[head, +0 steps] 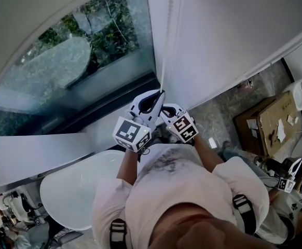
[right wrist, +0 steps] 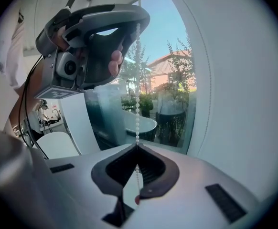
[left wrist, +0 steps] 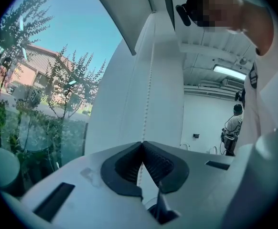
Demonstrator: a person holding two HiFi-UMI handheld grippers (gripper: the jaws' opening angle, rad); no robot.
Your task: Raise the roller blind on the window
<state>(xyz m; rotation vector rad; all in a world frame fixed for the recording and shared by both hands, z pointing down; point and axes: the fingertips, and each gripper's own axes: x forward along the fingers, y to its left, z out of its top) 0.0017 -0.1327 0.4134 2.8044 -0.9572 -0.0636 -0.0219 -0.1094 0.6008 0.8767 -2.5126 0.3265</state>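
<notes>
Pinching the bead chain (right wrist: 137, 113) — left gripper (left wrist: 142, 144), right gripper (right wrist: 137, 146).

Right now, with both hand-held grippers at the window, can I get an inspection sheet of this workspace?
surface: speckled floor; no worktop in use.
job's things: bead chain runs straight beside the window glass; the blind fabric cannot be told for sure.
clutter: cardboard box, white rounded table.
grippers: left hand-held gripper and right hand-held gripper both shut on the bead chain, left above right.
cables: black cable hangs from the left one.
surroundings: trees and a brick building outside; another person indoors.
</notes>
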